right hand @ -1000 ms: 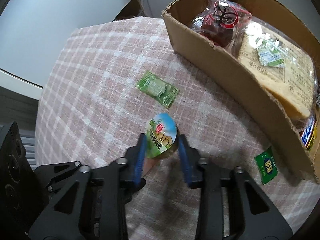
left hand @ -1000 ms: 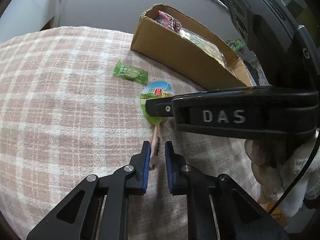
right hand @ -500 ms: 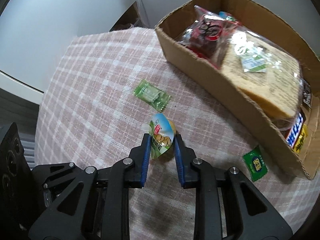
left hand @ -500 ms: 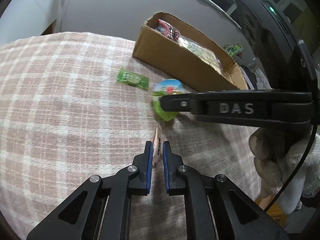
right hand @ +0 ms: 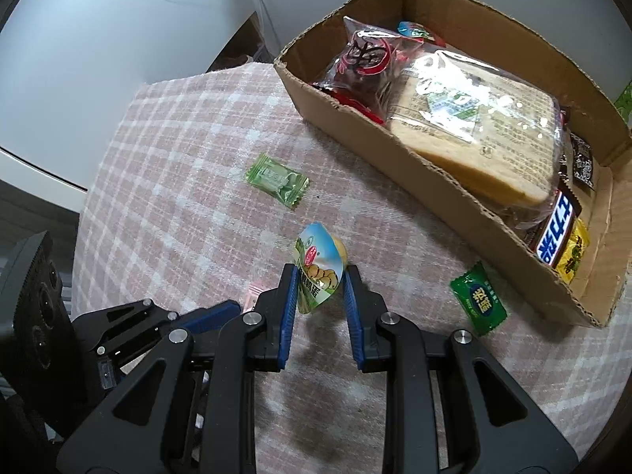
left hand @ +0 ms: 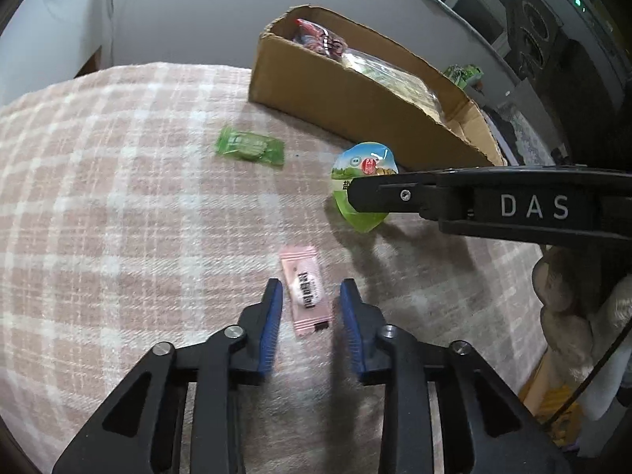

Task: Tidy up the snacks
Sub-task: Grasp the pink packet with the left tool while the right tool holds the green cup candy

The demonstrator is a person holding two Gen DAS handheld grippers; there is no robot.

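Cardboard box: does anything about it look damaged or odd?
The cardboard box has a ragged, torn edge along its near wall, and the flap at its right end hangs open. The snacks inside lie in order.

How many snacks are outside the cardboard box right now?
4. A light green candy lies on the cloth, a dark green packet beside the box, a pink packet between the open left gripper, one snack in the right gripper. Others may be hidden.

"DAS": right gripper arm | Chinese print, unreadable: pink sachet, green packet
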